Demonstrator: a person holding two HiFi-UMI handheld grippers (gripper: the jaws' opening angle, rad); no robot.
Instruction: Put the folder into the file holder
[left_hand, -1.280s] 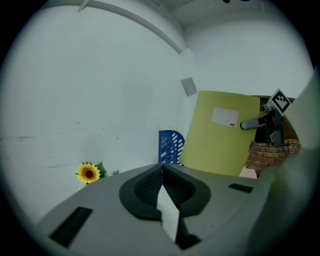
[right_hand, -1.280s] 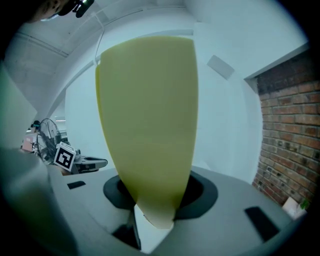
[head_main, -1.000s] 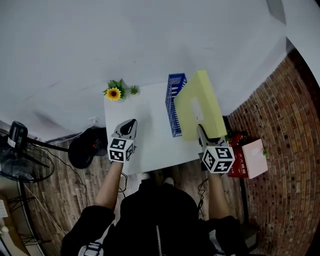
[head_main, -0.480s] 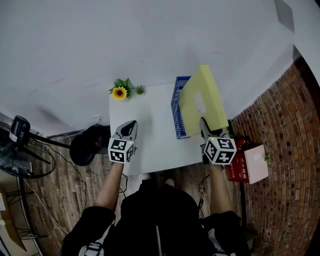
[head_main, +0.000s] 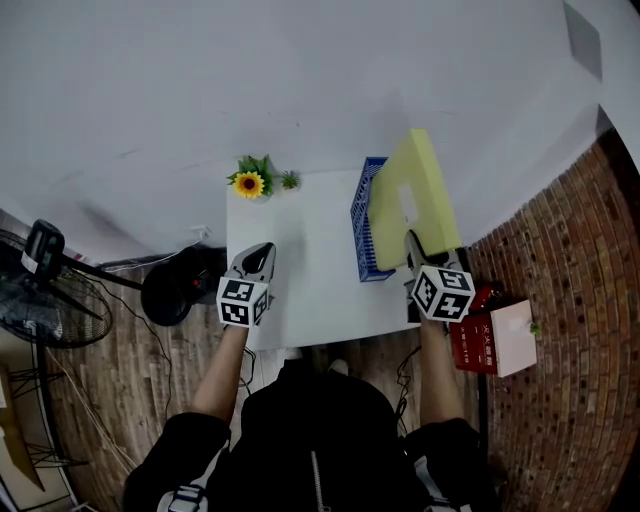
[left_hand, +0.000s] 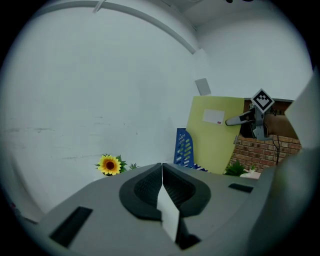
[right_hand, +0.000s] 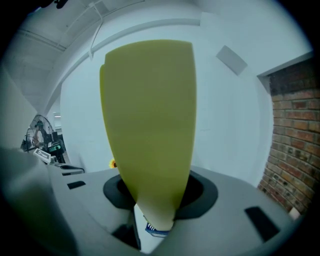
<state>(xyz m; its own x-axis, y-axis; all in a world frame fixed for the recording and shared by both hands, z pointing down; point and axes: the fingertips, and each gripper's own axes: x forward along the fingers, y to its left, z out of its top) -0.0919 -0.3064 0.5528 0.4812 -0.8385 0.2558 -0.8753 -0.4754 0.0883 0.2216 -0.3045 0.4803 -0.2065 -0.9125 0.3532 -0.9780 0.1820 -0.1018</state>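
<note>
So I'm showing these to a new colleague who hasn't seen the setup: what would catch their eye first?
The big yellow folder, held upright in the right gripper at the white table's right side, just beside the blue file holder. Next comes the sunflower at the table's far left corner, while the left gripper hangs shut over the near left part.
</note>
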